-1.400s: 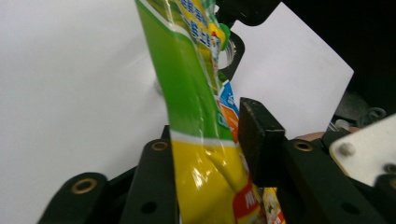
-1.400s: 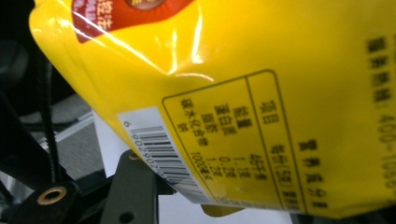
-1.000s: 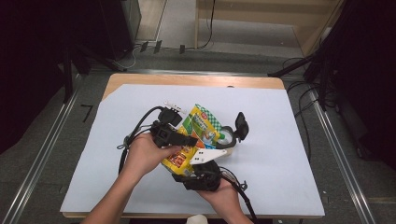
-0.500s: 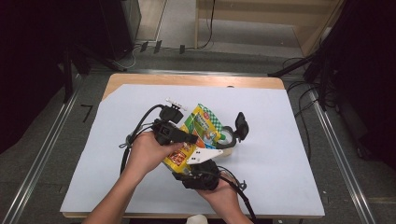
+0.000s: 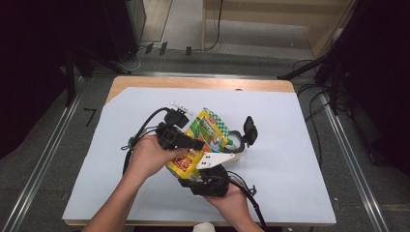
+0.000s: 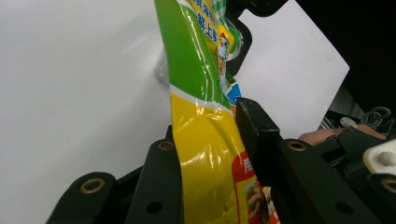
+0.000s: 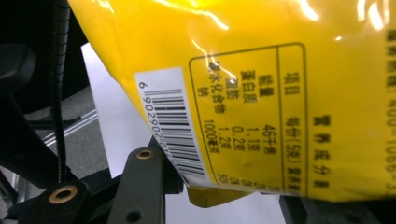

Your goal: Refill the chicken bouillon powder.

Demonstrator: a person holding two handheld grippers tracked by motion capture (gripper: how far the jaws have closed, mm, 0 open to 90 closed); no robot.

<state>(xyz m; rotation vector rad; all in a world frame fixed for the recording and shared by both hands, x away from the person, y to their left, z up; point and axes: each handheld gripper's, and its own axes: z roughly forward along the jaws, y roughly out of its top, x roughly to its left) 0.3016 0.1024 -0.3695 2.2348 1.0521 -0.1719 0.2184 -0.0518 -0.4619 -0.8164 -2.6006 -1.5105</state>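
A glossy pouch (image 5: 207,131), green at its top and yellow lower down, is held above the white sheet (image 5: 290,169) between both hands. My left gripper (image 5: 196,145) comes in from the left and is shut on the pouch (image 6: 201,140) at its middle, one black jaw on each face. My right gripper (image 5: 196,171) sits below the yellow end. In the right gripper view the pouch's printed back (image 7: 280,93) lies across my right gripper (image 7: 229,186). Its jaws have just been closing with the pouch's lower edge between them, and the pads are hidden.
A clear round container (image 5: 235,141) with an upright black piece (image 5: 249,129) stands on the sheet just right of the pouch. Black cables (image 5: 140,135) loop left of my left hand. The wooden table edge (image 5: 193,83) and metal rails (image 5: 349,159) border the sheet.
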